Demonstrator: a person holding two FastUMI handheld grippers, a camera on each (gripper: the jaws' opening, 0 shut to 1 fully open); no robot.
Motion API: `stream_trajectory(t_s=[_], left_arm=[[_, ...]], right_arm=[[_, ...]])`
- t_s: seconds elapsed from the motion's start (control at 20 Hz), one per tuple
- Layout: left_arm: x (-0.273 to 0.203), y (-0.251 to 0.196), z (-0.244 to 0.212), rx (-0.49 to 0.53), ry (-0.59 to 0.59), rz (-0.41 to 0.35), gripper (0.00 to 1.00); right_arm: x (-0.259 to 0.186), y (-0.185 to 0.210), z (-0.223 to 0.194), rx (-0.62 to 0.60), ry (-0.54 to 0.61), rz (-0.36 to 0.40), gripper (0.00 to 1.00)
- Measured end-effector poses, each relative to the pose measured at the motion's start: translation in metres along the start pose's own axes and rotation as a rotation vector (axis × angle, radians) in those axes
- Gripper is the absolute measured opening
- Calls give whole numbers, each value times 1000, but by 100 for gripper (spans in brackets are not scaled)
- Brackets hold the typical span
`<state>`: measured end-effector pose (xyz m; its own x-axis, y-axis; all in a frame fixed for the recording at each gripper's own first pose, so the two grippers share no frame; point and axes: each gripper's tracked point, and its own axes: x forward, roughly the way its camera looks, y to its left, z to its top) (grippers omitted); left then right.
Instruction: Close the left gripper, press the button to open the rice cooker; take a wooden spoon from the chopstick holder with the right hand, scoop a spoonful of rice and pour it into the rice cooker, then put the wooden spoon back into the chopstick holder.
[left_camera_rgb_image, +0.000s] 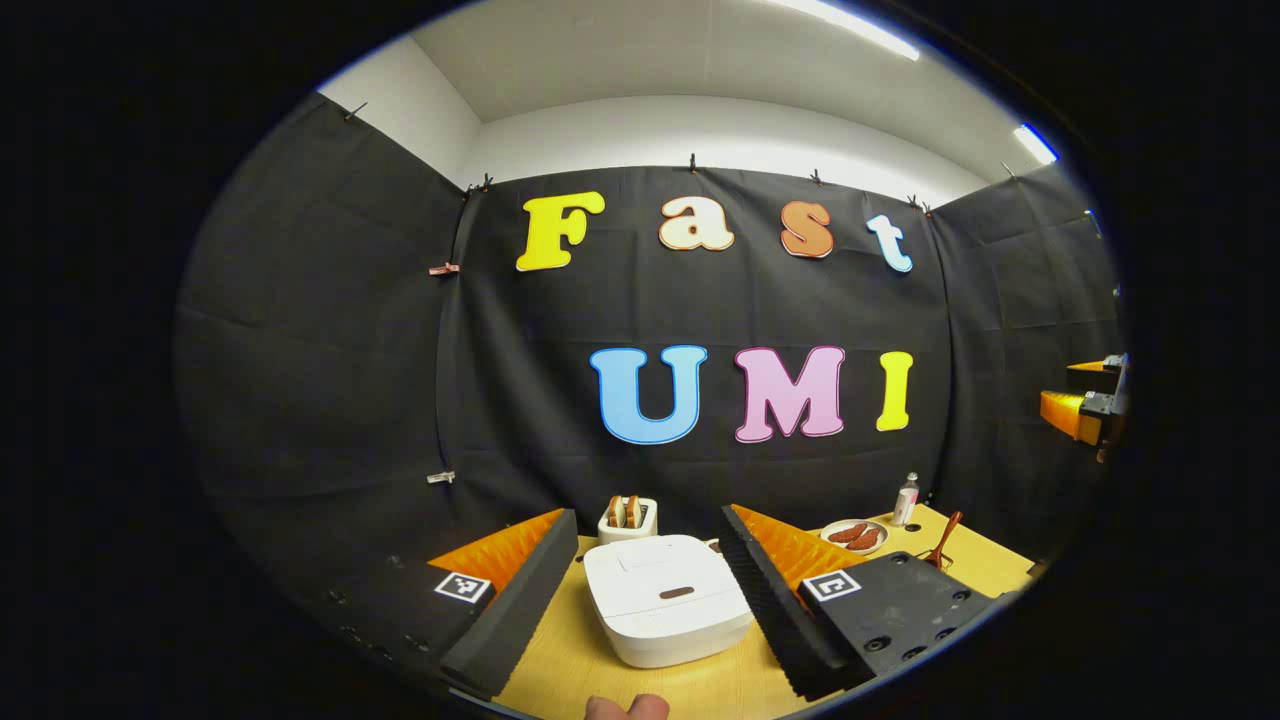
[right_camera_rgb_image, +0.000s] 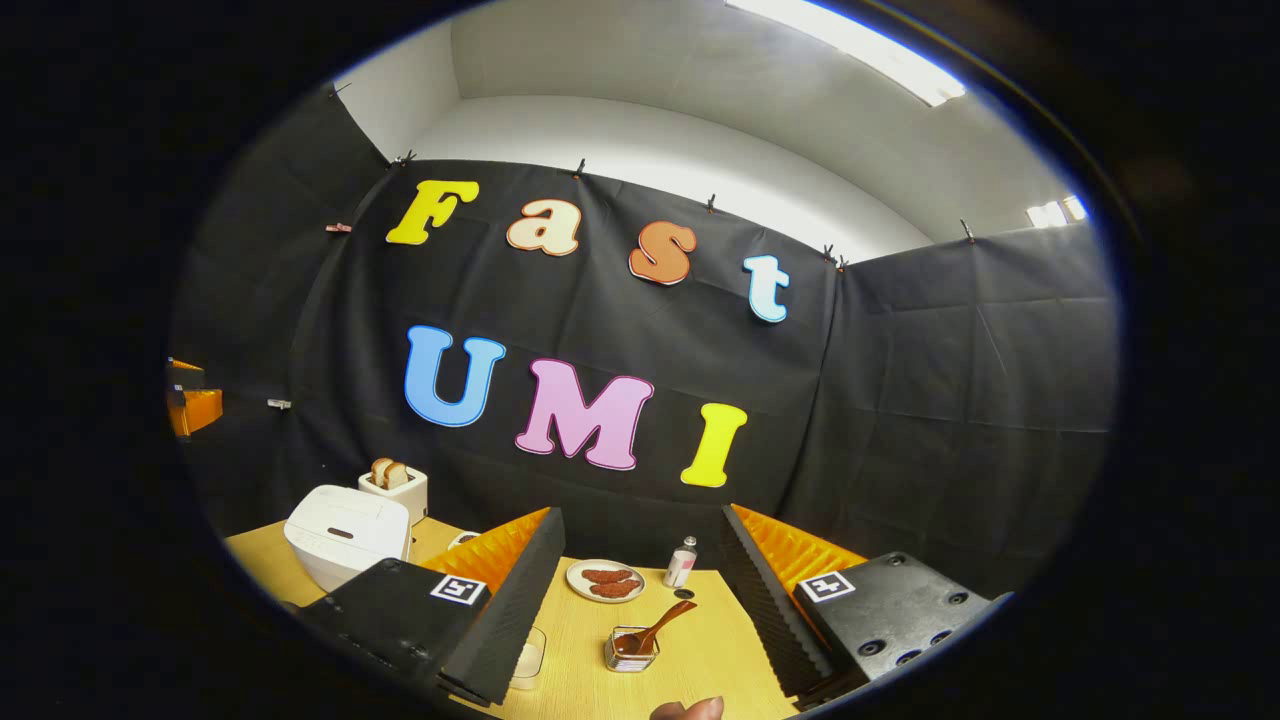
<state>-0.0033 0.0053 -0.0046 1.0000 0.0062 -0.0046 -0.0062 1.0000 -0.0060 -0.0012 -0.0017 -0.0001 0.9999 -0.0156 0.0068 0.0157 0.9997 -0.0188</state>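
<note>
The left gripper (left_camera_rgb_image: 648, 600) holds its fingers apart above the closed white rice cooker (left_camera_rgb_image: 668, 597) on the wooden table (left_camera_rgb_image: 560, 660); the right gripper (right_camera_rgb_image: 640, 615) also spreads wide, framing the chopstick holder (right_camera_rgb_image: 631, 649) with the wooden spoon (right_camera_rgb_image: 664, 622) leaning in it; behind stand a plate (right_camera_rgb_image: 605, 579) and small bottle (right_camera_rgb_image: 681, 563).

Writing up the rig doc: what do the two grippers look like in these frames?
Both match: the left gripper and right gripper each have two long wedge-shaped fingers with ribbed inner faces, on blocky mounts with screw holes, each mount carrying a square black-and-white marker tag. No cables visible.
</note>
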Motion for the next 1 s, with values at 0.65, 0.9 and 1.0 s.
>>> stream_trajectory(t_s=[0.65,0.9,1.0], left_arm=[[11,1,-5,4,9,-7,98],[13,-15,4,-3,-24,-75,98],[14,-25,10,-22,-46,-121,95]], right_arm=[[-1,-5,-6,-19,12,-24,97],[0,-9,-7,-24,13,-32,97],[0,-10,-8,-28,17,-36,97]])
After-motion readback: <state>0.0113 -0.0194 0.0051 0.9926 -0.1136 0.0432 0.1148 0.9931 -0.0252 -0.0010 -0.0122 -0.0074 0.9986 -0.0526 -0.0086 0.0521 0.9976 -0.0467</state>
